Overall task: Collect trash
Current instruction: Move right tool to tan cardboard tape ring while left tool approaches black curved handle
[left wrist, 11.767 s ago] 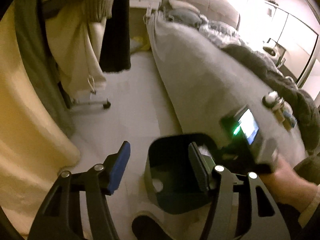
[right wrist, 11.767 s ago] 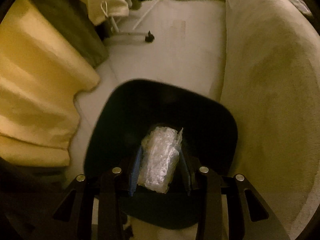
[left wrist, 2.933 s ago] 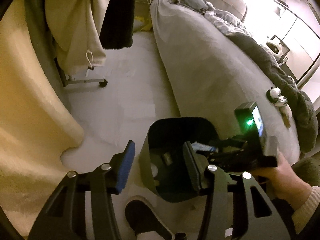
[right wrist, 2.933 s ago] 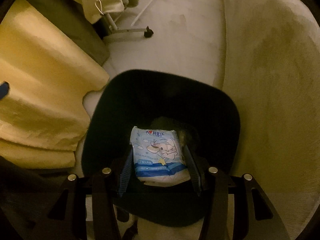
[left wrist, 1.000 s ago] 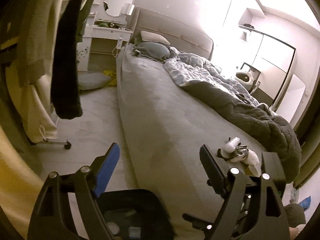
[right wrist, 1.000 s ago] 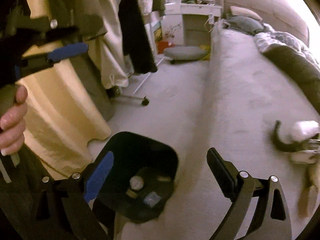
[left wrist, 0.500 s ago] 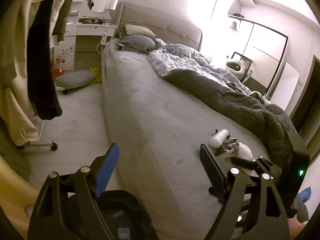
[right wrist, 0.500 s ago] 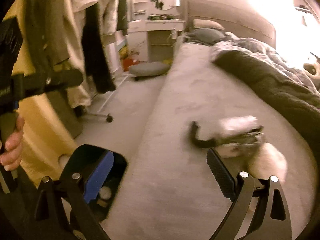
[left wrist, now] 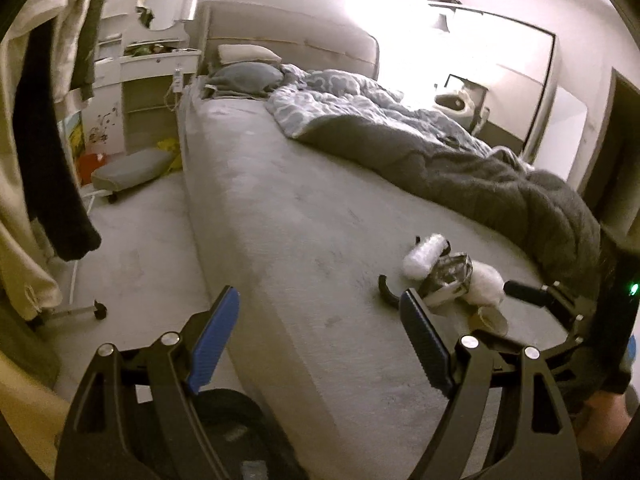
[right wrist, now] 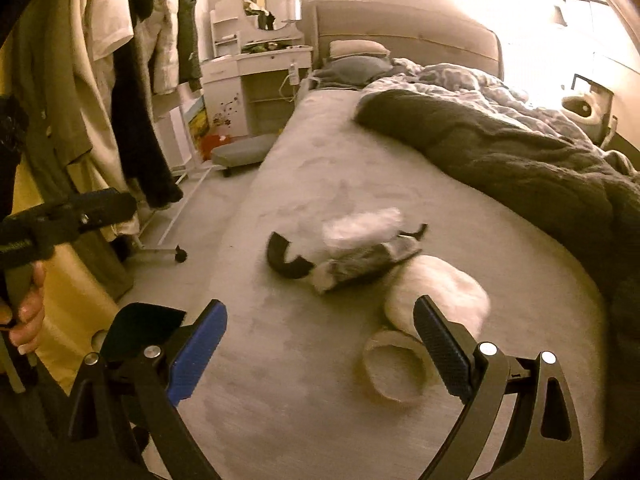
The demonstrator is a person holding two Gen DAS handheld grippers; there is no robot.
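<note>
Bed [left wrist: 280, 208]: plain grey sheet; duvet [left wrist: 460, 168] dark grey with pale blue-grey patterned underside. Trash: white bubble-wrap roll [right wrist: 360, 226], black curved piece [right wrist: 286, 262], tan cardboard ring [right wrist: 394, 372]. Tool pads [left wrist: 214, 338]: one blue, one black.

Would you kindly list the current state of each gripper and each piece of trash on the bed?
left gripper: jaws open, empty.
right gripper: jaws open, empty, nearing the trash.
cardboard ring: lying flat on the bed, loose.
white wad: resting beside the ring.
crumpled wrapper: lying on its side.
black curved piece: lying flat, apart from the jaws.
black bin: on the floor, open.
</note>
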